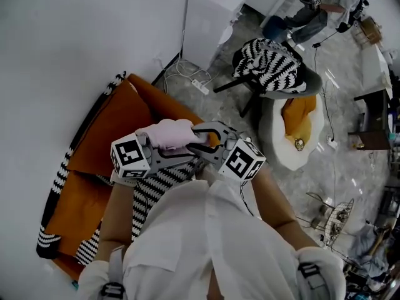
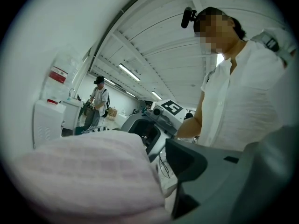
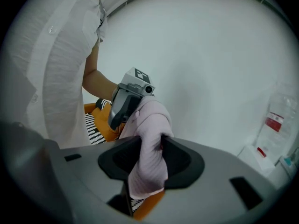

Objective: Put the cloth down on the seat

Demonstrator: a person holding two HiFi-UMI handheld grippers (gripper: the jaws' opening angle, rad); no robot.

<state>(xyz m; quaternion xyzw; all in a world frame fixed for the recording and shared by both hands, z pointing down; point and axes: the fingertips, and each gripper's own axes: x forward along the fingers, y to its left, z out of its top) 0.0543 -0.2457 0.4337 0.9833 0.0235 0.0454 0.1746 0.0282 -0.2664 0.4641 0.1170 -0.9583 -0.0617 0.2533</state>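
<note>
Wall (image 1: 69,49): plain white and smooth. It fills the upper left of the head view and backs the seat.
Seat (image 1: 115,127): burnt-orange upholstery, matte and creased, in an angular sofa shape with black-and-white striped trim along the wall side.
Shirt (image 1: 206,242): the person's white woven shirt, finely textured, spreads across the bottom of the head view.
Striped cushion (image 1: 156,189): soft, with narrow black and white bands, lying on the seat under the tools.
Cloth (image 1: 167,133): a pale pink, finely ribbed fabric bunched into a rounded lump. It is held in the air over the orange seat, between the two tools, and is not lying on the seat.
Right tool (image 3: 150,155): grey moulded plastic with dark, curved jaws and a cube (image 1: 244,160) of black-and-white square markers. The jaws are clamped on a hanging fold of the cloth.
Left tool (image 1: 180,149): the same grey plastic. The jaws stand apart, with the cloth draped over one jaw and the other jaw bare just beside it.
Hidden: the cloth covers one jaw of the left tool completely in the left gripper view — only the other jaw shows. In the head view the pink lump covers the tips of both tools. The person's body cuts off the near part of the seat. The cloth's lower end drops out of sight behind the body of the right tool.
</note>
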